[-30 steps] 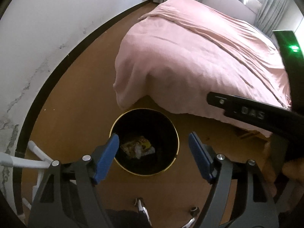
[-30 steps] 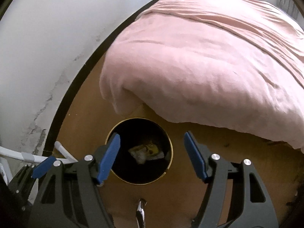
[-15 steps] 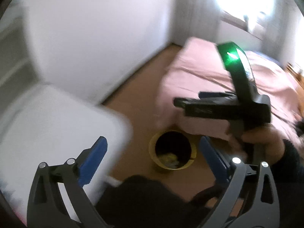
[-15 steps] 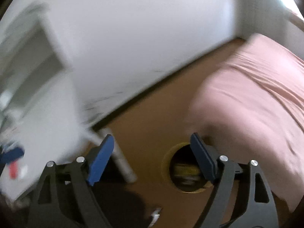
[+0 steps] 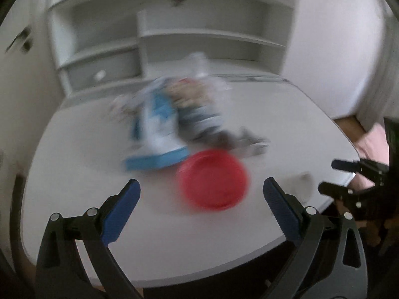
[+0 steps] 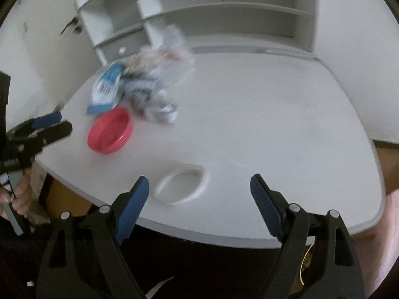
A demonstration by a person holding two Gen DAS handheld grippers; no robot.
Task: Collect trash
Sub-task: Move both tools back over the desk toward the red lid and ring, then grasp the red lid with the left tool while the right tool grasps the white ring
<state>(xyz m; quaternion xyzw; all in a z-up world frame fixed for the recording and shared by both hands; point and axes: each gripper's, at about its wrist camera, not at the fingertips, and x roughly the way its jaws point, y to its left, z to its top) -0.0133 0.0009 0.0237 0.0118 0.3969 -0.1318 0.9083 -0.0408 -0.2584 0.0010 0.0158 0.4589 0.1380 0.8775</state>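
Gaping wide with nothing between its blue-padded jaws, the left gripper (image 5: 201, 194) hangs over the near part of a white rounded tabletop (image 5: 74, 174). Right gripper (image 6: 199, 189): jaws likewise spread and empty, over the table's front edge, just before an oval cut-out handle (image 6: 180, 186) in the top. Neither set of pads touches anything.

Trash, all blurred by motion:
- Round red plastic lid or shallow dish (image 5: 214, 180), lying flat on the tabletop, just beyond the left gripper's tips.
- Blue-and-white packet or carton (image 5: 157, 134), touching the red piece on its far left side.
- Heap of crumpled wrappers, clear plastic and printed paper (image 5: 199, 104), behind and right of the packet; single items cannot be told apart.

Surroundings:
- White shelf unit with open compartments and a small knobbed drawer (image 5: 99, 74), standing at the back of the table.
- White wall (image 5: 336, 49) at the right.
- Person's hand (image 6: 17, 199) on the left gripper's handle, seen at the left edge of the right wrist view.
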